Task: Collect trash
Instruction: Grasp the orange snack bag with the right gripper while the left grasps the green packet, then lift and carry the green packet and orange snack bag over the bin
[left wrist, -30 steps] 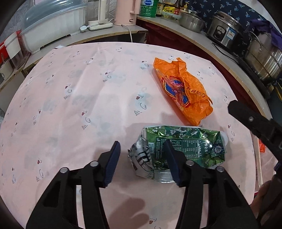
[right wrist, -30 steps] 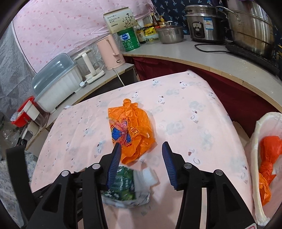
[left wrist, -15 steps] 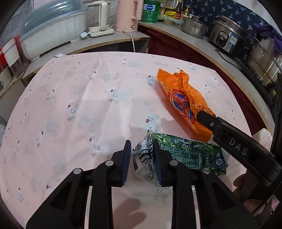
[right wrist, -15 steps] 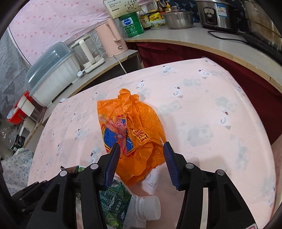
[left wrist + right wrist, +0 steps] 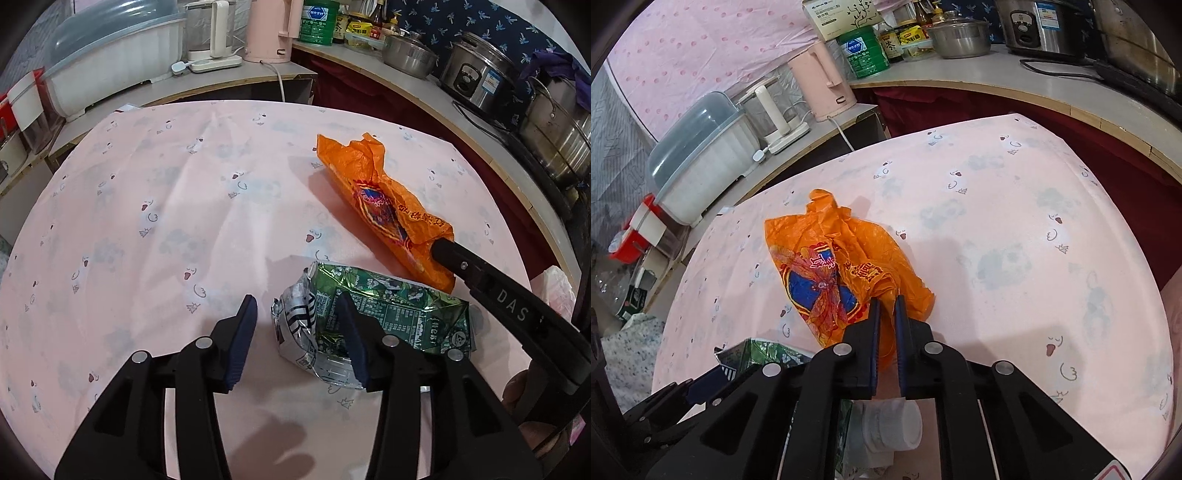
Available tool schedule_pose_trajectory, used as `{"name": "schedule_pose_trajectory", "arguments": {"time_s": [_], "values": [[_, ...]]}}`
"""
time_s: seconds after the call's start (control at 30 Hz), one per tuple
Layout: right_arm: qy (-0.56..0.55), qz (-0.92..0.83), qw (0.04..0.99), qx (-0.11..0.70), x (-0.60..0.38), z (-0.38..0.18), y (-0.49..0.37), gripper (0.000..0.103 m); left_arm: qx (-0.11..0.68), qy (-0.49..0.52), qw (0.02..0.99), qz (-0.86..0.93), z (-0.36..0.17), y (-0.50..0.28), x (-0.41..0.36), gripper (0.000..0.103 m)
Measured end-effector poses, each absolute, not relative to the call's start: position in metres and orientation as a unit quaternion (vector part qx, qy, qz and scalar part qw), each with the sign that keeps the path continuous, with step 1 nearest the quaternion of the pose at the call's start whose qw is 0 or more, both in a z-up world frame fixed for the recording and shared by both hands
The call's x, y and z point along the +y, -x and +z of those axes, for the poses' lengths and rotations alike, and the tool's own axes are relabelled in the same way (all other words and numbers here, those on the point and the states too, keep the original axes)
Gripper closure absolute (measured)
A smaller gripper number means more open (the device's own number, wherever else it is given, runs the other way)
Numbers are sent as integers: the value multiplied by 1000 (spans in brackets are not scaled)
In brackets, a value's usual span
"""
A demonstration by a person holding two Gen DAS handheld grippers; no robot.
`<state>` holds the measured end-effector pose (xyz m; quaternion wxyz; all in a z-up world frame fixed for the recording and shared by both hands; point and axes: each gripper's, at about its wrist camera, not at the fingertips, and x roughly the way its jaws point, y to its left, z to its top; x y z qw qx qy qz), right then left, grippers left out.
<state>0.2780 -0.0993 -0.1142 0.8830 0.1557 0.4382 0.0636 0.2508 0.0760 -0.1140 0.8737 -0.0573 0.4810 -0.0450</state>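
Overhead, both views look down on a round surface (image 5: pixel 155 206) under a pale pink cloth printed with small faces. From the left, the room's side counter holds a white dish rack with a clear lid (image 5: pixel 110 70), a white kettle (image 5: pixel 212 35) and a pink kettle (image 5: pixel 271 29); further right stand a green tin (image 5: pixel 314 20), a steel pot (image 5: pixel 408 53) and a rice cooker (image 5: pixel 480 79). The left tool (image 5: pixel 297 330), its jaws just reopened and half apart, straddles one end of the crushed green carton (image 5: pixel 399 317) without pressing it. The right tool (image 5: pixel 886 317) has just closed and pinches the near edge of the orange plastic bag (image 5: pixel 831 266), which lies just beyond the carton.
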Motion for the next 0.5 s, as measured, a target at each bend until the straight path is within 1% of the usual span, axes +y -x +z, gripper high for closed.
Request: {"name": "schedule_pose_trajectory", "arguments": {"time_s": [0.07,0.13,0.17,0.2,0.27,0.4,0.5], "values": [[-158,63,883,438,-101,-116,-275,95,479,56,875,-44,-114,-251,76,58],[-160,63,882,439,-102,-116,-273,95,479,62,874,-46,-115,-252,76,60],[-162,63,882,439,-102,-117,-272,95,479,64,874,-49,-115,-252,75,65],[-162,62,882,439,-102,-117,-272,95,479,64,874,-54,-114,-252,74,67],[-164,61,882,438,-103,-116,-272,96,477,58,875,-52,-113,-251,72,69],[-162,56,887,430,-106,-110,-268,98,477,66,875,-54,-109,-251,75,77],[-163,54,890,422,-108,-102,-265,99,476,70,875,-55,-104,-250,76,78]]}}
